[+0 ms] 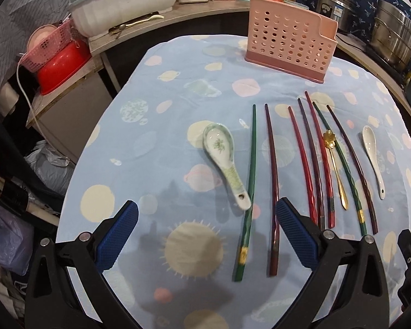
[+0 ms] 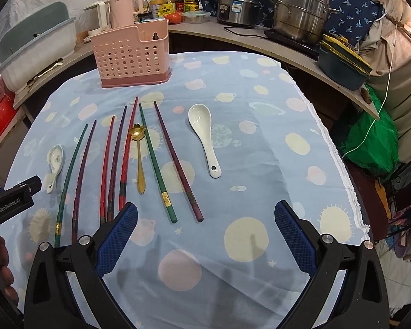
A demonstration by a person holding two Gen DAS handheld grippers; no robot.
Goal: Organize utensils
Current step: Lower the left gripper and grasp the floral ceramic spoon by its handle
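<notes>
Several coloured chopsticks (image 1: pixel 272 170) lie side by side on the blue spotted tablecloth (image 1: pixel 156 142). Among them is a gold flower spoon (image 1: pixel 334 164). A patterned ceramic spoon (image 1: pixel 224 159) lies at their left and a plain white spoon (image 1: pixel 374 156) at their right. A pink perforated utensil holder (image 1: pixel 290 44) stands at the far side. My left gripper (image 1: pixel 205 219) is open and empty, above the cloth near the chopstick handles. In the right wrist view, my right gripper (image 2: pixel 205 219) is open and empty, short of the white spoon (image 2: pixel 204 134), the chopsticks (image 2: pixel 156 159), the gold spoon (image 2: pixel 139 156) and the holder (image 2: pixel 131 54).
A counter curves behind the table with a white tub (image 1: pixel 123 2), pink kettle (image 2: pixel 123 8), rice cooker (image 2: pixel 238 5), steel pot (image 2: pixel 301 11) and bottles. A red basin (image 1: pixel 60 65) sits at left. A green bag (image 2: pixel 370 137) hangs off the table's right edge.
</notes>
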